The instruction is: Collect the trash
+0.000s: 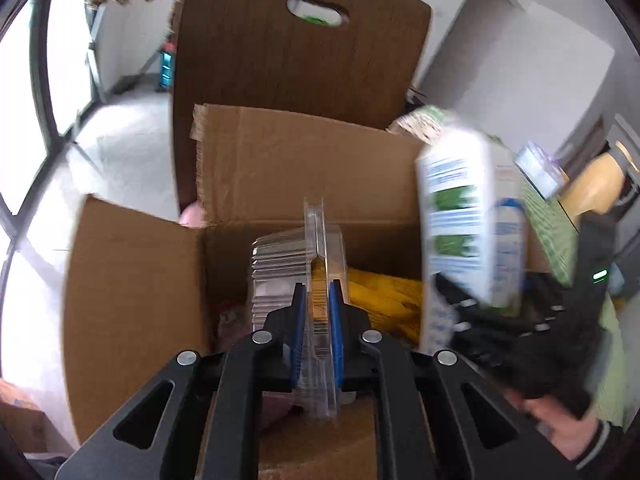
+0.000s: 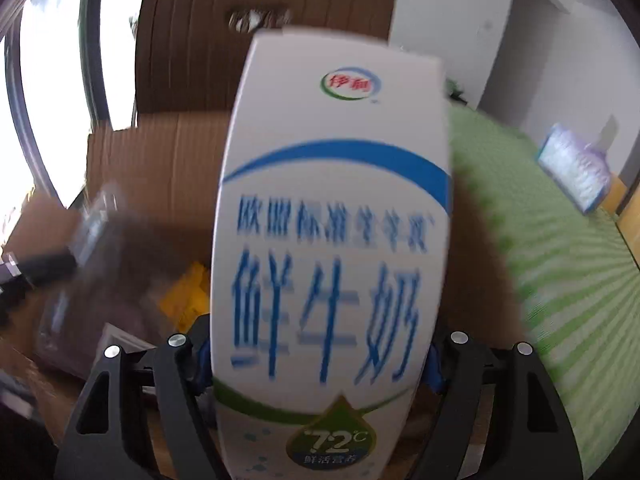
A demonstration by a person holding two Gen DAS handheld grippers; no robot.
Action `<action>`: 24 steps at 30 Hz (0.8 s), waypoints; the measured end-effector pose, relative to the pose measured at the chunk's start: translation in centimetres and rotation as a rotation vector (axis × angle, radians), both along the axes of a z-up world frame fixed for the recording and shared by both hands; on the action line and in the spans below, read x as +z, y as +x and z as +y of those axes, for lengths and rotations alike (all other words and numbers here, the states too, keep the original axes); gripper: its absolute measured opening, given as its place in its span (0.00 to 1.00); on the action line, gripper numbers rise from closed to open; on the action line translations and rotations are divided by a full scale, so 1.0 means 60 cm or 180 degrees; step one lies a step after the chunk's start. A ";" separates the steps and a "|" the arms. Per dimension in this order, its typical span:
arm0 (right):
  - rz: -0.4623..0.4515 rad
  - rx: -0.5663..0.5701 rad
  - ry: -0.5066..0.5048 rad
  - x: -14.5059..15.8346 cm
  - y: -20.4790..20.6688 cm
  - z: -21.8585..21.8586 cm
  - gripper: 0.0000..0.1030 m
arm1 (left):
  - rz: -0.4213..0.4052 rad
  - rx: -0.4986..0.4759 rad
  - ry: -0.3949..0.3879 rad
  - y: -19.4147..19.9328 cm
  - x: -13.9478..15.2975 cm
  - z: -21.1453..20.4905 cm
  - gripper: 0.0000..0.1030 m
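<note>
A home: chair (image 1: 296,44), green-clothed table (image 2: 560,264), windows (image 1: 60,52).

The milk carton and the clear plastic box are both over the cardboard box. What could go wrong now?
1. The milk carton is wide and smooth, and the right tongs grip only its lower part, so it might slip or tip.
2. The left tongs pinch only the thin rim of the clear plastic box; it might bend and pop free.
3. Both hang close together over the cardboard box, so they could bump.
</note>
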State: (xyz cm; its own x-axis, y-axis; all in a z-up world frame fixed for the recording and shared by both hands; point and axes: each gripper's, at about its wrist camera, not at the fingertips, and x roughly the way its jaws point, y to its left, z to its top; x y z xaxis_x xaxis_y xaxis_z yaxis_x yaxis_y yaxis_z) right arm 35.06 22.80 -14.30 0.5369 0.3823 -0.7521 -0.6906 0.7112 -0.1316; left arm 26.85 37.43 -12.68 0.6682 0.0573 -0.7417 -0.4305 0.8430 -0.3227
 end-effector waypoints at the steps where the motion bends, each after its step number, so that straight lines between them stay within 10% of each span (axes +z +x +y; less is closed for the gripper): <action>1: 0.0014 -0.0021 0.0014 -0.005 0.004 -0.002 0.69 | 0.0078 0.0017 0.0099 0.001 0.002 -0.001 0.08; 7: 0.0306 -0.0023 -0.0101 0.003 0.022 -0.006 0.70 | 0.0176 0.0243 0.0241 0.012 0.003 -0.011 0.10; 10: 0.0404 -0.0012 -0.0062 0.046 0.019 -0.009 0.70 | 0.0035 0.0266 0.0048 0.003 0.008 -0.004 0.46; 24: 0.0069 -0.0071 0.0670 0.265 -0.015 -0.157 0.79 | -0.0419 0.0436 0.0957 -0.093 0.242 -0.100 0.65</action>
